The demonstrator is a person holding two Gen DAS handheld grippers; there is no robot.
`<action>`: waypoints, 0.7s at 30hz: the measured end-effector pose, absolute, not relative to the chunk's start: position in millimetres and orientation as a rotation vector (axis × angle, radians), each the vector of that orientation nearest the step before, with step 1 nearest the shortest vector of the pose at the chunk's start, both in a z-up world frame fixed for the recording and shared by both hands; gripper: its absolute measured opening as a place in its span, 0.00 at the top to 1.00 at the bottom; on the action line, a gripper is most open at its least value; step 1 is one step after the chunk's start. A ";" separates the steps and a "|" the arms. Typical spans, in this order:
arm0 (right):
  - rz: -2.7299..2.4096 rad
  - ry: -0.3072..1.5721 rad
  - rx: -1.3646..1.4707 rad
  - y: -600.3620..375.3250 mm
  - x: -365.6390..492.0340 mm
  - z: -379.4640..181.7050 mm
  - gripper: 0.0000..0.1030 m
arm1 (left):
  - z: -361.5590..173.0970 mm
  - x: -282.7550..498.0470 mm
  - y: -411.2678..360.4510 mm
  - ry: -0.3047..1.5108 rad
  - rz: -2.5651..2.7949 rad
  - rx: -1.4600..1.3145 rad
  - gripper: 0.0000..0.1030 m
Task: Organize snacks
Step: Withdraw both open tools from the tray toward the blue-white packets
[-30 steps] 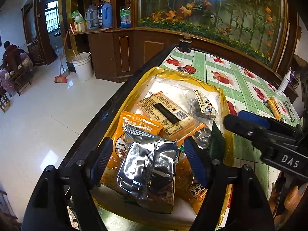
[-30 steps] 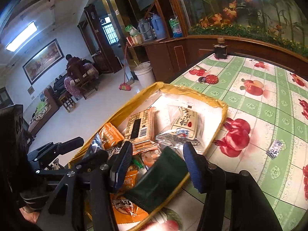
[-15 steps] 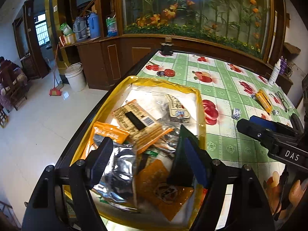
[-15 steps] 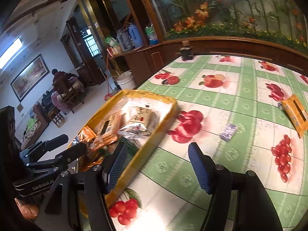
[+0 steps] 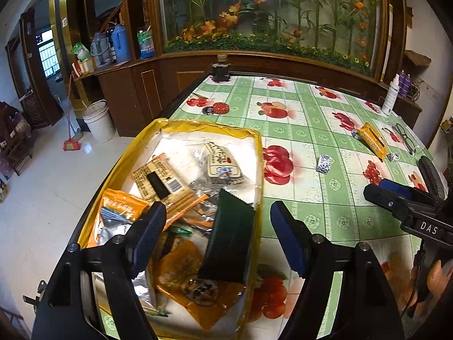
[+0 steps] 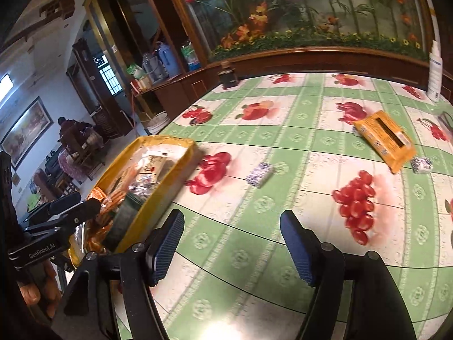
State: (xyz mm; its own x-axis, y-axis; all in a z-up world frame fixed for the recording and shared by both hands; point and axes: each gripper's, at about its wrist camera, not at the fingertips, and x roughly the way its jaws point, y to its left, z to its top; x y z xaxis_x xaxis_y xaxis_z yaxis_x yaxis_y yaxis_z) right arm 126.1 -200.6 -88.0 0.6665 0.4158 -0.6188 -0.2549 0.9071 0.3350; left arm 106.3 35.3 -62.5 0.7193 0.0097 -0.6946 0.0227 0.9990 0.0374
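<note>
The left gripper (image 5: 218, 238) hangs with its ribbed blue pads spread wide, nothing between them, over the near end of the yellow tray (image 5: 256, 153). Right below it a dark green packet (image 5: 230, 240) with a saw-tooth top edge leans tilted against the tray's right wall. Around it lie crinkled orange packets (image 5: 192, 286), a silvery foil pouch (image 5: 113, 226) and, further back, a flat tan packet with a barcode (image 5: 158, 177) on the tray's white lining. The tray sits at the table's left edge, its far corner close to the drop to the tiled floor.

The right gripper (image 6: 232, 248) is likewise released, jaws apart and empty, above the glossy green-checked tablecloth (image 6: 297, 130) printed with red fruit, just right of the tray. Ahead of it the cloth is flat and open up to a small blue-and-white wrapped candy (image 6: 260, 174). Well beyond, to the right, lies an orange rectangular packet (image 6: 383, 138) with another small wrapped candy (image 6: 421, 164) just beside it. A white bottle (image 6: 434, 70) stands at the far edge.
</note>
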 end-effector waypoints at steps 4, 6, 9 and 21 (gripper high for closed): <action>0.334 0.767 0.233 -227.9 124.4 -95.8 0.28 | -67.4 111.5 18.3 0.789 -0.051 0.048 0.26; 0.312 0.770 0.236 -241.1 124.1 -98.0 0.28 | -69.3 114.6 7.0 0.795 -0.078 0.054 0.26; 0.277 0.768 0.224 -259.8 121.8 -99.4 0.28 | -71.3 119.8 -13.1 0.803 -0.128 0.073 0.26; 0.130 0.762 0.242 -343.8 134.6 -111.4 0.28 | -87.3 156.1 -84.0 0.857 -0.254 0.124 0.26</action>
